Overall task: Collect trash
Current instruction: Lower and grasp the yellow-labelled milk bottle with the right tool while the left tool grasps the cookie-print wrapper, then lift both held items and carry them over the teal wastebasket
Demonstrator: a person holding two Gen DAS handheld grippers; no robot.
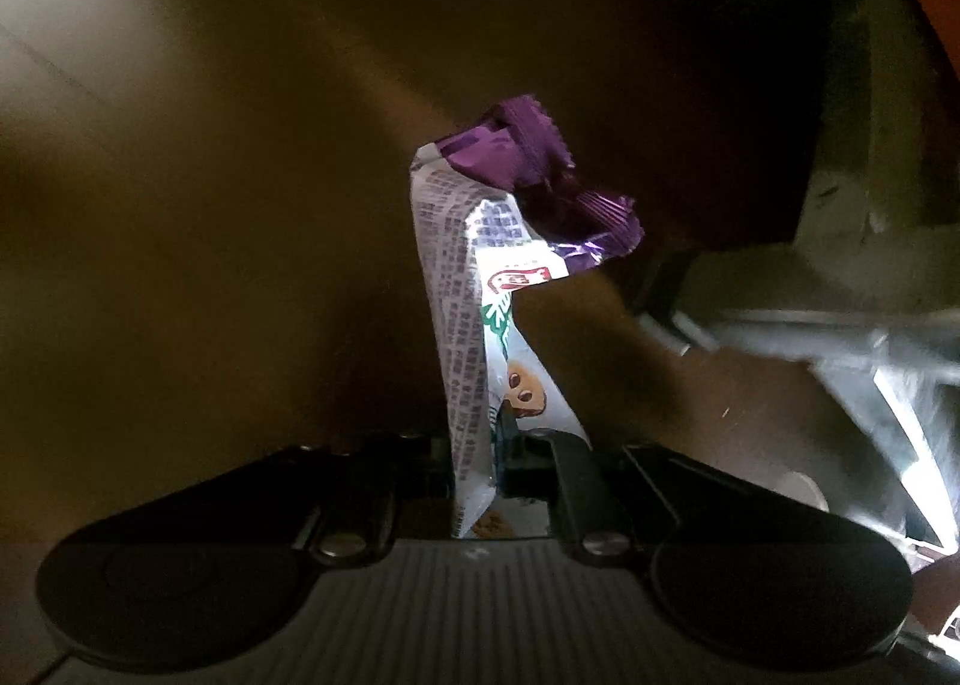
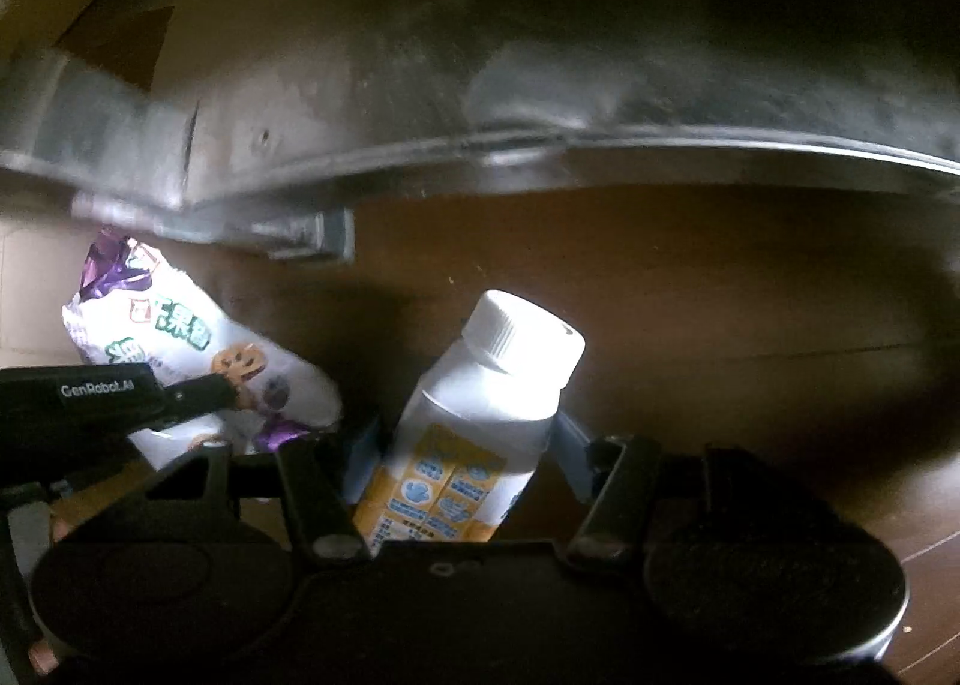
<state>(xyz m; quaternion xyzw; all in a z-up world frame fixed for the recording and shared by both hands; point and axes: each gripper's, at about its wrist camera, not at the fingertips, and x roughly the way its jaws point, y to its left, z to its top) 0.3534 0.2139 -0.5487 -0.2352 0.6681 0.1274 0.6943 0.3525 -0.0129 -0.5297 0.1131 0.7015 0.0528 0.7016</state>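
Hiding wrapper [image 1: 480, 325] end, left tongs [image 1: 498, 463].

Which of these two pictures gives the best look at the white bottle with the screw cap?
The right wrist view. The white bottle fills the middle there, tilted between the right gripper's fingers, white cap and yellow label plain. The left wrist view shows none of it, only the snack wrapper that the left gripper pinches.

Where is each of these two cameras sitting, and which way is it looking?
Left wrist: on the left gripper, looking down its fingers at the snack wrapper pinched there, brown floor beyond.
Right wrist: on the right gripper, looking down at a white bottle between its fingers, a metal frame beyond.
Shared: the wrapper; the left gripper shows here too.
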